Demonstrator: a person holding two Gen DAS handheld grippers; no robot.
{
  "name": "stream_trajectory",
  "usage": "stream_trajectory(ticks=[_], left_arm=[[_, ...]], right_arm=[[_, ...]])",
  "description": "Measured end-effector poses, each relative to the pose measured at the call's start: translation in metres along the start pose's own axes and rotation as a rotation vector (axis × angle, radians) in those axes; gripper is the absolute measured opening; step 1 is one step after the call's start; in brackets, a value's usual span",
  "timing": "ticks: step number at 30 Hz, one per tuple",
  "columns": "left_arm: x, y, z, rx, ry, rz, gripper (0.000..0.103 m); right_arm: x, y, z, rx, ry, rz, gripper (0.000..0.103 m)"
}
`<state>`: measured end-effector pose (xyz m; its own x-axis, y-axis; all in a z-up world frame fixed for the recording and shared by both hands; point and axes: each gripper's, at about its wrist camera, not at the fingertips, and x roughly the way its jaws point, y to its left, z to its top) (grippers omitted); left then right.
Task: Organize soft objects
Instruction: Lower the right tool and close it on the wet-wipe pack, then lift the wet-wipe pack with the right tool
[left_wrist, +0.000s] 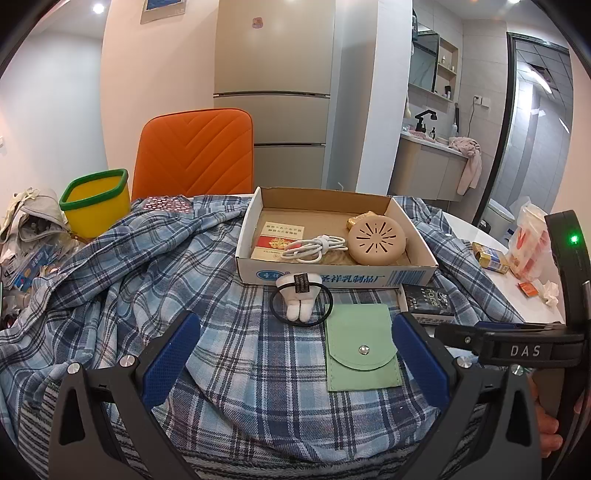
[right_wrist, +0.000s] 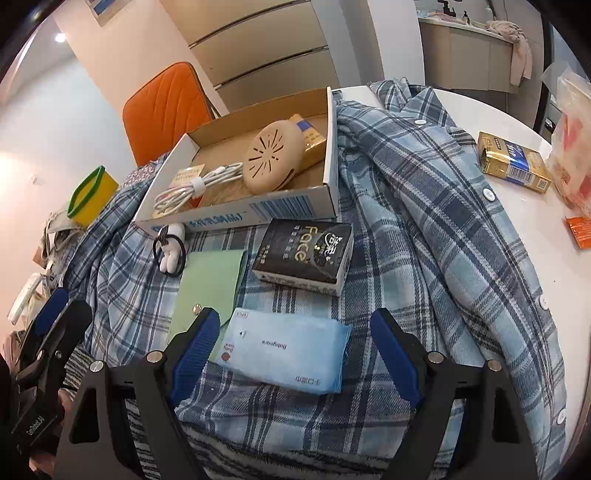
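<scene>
Plaid cloth (right_wrist: 424, 221) covers your table, a cardboard box (right_wrist: 295, 201) at its far edge. Your right gripper (right_wrist: 295, 354) stands wide open and holds nothing; the blue tissue pack (right_wrist: 284, 350) lies between its fingers, untouched. Judged light, soft and slippery-wrapped: pinch across its short sides. Your left gripper (left_wrist: 295, 354) is open too, empty, with the green pouch (left_wrist: 360, 347) between its fingers.

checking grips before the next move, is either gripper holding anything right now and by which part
Nothing is held: left gripper and right gripper both stand open.
</scene>
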<state>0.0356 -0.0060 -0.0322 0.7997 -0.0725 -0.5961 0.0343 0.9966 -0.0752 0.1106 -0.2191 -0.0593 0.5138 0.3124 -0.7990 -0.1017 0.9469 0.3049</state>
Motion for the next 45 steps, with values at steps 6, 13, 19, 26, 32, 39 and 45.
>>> stream_trajectory(ticks=[6,13,19,26,32,39,45], left_arm=[[0.0,0.0,0.0,0.0,0.0,-0.001,0.103],[-0.004,0.003,0.001,-0.017,-0.022,0.011,0.103],[-0.004,0.013,0.003,-0.062,-0.025,0.026,0.103],[-0.005,0.011,0.003,-0.048,-0.026,0.023,0.103],[-0.004,0.01,0.003,-0.047,-0.018,0.023,0.103],[-0.004,0.009,0.002,-0.039,-0.022,0.023,0.103],[-0.004,0.007,0.002,-0.034,-0.018,0.016,0.103]], right_arm=[[0.0,0.004,-0.002,0.032,0.054,0.022,0.086],[0.003,0.013,-0.001,0.051,0.098,-0.078,0.086],[0.013,0.029,0.0,0.029,0.101,-0.144,0.086],[0.026,0.043,0.001,-0.036,0.107,-0.243,0.086],[0.029,0.048,-0.001,-0.098,0.096,-0.269,0.077],[0.02,0.05,-0.005,-0.176,0.105,-0.253,0.072],[0.003,0.033,0.004,-0.117,0.038,-0.198,0.07]])
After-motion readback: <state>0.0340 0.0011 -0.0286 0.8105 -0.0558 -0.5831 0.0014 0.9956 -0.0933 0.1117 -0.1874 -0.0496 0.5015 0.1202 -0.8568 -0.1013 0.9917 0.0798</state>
